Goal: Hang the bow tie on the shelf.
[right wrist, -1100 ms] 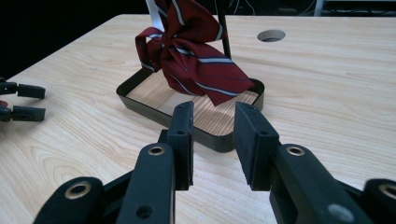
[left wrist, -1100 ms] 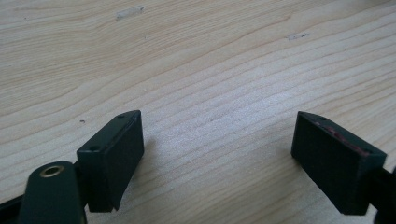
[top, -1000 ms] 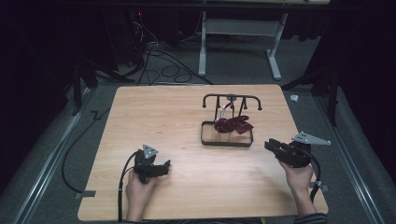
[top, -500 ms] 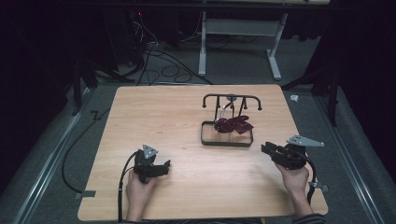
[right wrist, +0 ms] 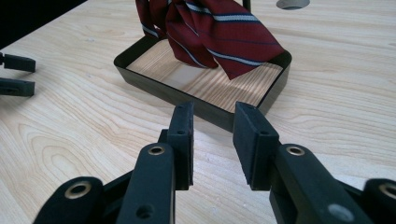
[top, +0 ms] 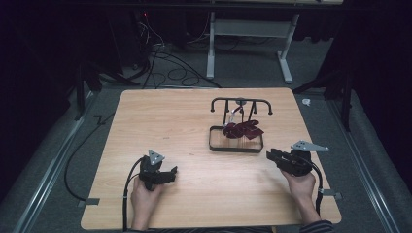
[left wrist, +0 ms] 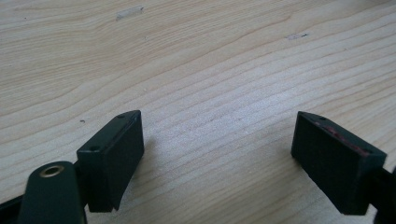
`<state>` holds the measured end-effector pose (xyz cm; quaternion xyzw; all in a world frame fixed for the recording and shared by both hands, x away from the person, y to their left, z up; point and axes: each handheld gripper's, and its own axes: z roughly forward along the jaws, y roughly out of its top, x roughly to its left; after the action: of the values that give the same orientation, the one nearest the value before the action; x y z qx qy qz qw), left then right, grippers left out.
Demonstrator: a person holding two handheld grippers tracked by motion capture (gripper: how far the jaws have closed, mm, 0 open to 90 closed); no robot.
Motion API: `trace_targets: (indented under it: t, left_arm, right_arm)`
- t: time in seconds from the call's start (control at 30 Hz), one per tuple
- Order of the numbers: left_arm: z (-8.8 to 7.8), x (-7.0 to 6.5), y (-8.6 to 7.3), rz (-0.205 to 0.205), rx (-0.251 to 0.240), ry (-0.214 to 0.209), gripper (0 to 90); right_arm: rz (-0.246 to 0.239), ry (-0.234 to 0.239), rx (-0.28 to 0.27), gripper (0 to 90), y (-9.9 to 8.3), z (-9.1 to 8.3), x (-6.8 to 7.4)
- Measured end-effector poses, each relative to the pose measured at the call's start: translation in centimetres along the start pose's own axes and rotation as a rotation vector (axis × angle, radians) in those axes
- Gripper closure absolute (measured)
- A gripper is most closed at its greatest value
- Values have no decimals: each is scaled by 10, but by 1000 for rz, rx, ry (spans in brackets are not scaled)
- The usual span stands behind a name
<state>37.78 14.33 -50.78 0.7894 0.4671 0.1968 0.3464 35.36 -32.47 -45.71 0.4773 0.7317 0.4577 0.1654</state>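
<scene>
Table (top: 194, 121): light wood top with rounded corners, grain visible, a few small dark marks on the surface. It stands on grey floor (top: 63, 160), with cables (top: 165, 58) trailing across the floor beyond its far edge.

Directly on the table: one black rack (top: 236, 144), right of centre. Its base is a shallow rectangular frame, open at the bottom so the wood shows through. A dark red striped tie (right wrist: 219, 32) hangs down into the frame.
</scene>
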Motion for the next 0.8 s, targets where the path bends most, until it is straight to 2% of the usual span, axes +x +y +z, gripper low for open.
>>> trace_targets:
  t: [0.8]
  left_arm:
    - [0,0,0,0,0,0,174]
  right_arm:
    - [-17,-13,56,702,-7,22,2]
